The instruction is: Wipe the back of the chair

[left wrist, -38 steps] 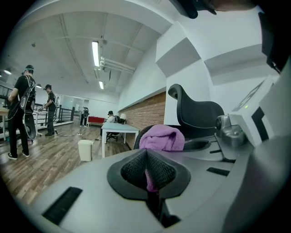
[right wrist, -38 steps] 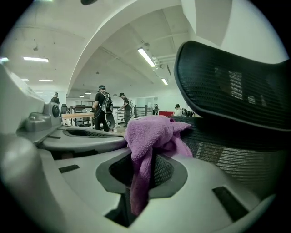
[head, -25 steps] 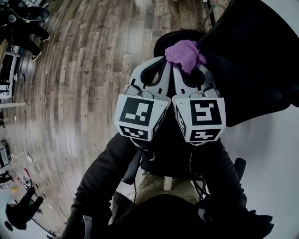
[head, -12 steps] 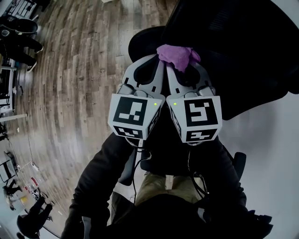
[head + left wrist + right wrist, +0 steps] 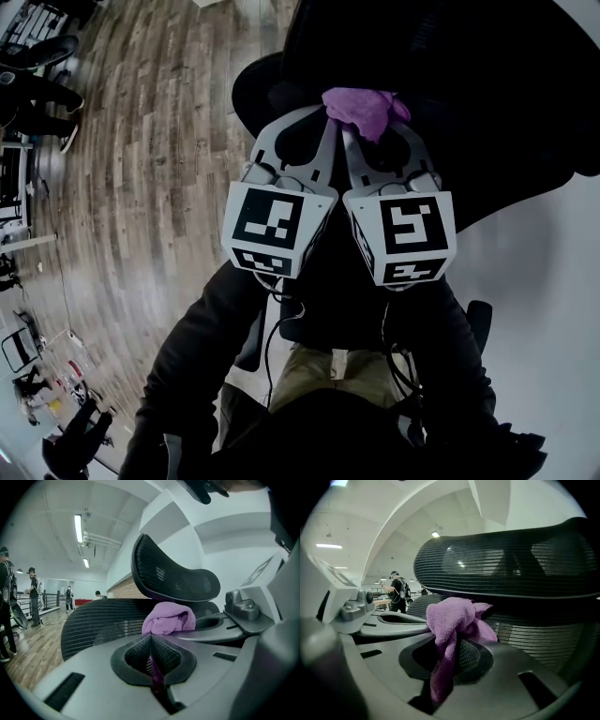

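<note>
Right gripper is seen shut on the cloth, a fold of which is pinched between its jaws and hangs down through them. The bunched rest of the cloth is held at the mesh of the chair back, close under a second mesh panel.

Left gripper is held just beside it with jaws together. A thin purple streak is seen in their seam, but whether that is cloth cannot be told.

Only a fold is gripped, so the cloth could probably be dragged out by the rough mesh. The back could also swing away if it is pressed hard.

Contact between cloth and mesh is hidden by the cloth itself, and the chair's base is not shown.
</note>
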Demonstrator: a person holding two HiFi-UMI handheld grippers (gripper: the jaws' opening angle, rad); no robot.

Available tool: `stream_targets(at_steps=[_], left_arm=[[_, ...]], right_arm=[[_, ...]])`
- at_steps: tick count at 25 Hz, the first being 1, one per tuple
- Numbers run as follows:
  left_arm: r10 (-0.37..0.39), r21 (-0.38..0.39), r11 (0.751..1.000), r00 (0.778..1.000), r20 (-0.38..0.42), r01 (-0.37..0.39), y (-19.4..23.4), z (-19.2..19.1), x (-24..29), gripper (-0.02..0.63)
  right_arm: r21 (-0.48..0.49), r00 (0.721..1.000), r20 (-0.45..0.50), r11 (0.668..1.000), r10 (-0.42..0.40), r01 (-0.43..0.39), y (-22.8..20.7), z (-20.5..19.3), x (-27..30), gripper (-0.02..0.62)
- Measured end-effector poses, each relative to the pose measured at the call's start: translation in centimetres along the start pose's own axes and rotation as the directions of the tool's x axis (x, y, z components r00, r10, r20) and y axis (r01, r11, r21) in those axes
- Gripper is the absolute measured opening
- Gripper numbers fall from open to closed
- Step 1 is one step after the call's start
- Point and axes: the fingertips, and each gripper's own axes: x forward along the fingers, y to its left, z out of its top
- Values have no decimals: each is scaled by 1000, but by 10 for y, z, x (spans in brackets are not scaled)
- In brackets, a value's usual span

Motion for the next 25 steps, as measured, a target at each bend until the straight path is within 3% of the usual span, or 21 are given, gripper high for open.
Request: stream_targets(at_steps=[17, 25], left_arm=[[-62, 29, 998, 998, -20, 62, -55, 12, 32, 8], [-85, 54, 995, 996, -32, 86, -85, 0, 49, 8]], right_arm=[[26, 999, -4, 999, -45, 45, -54, -5, -33, 64], [42, 997, 0, 997, -72, 72, -80, -26, -49, 63]])
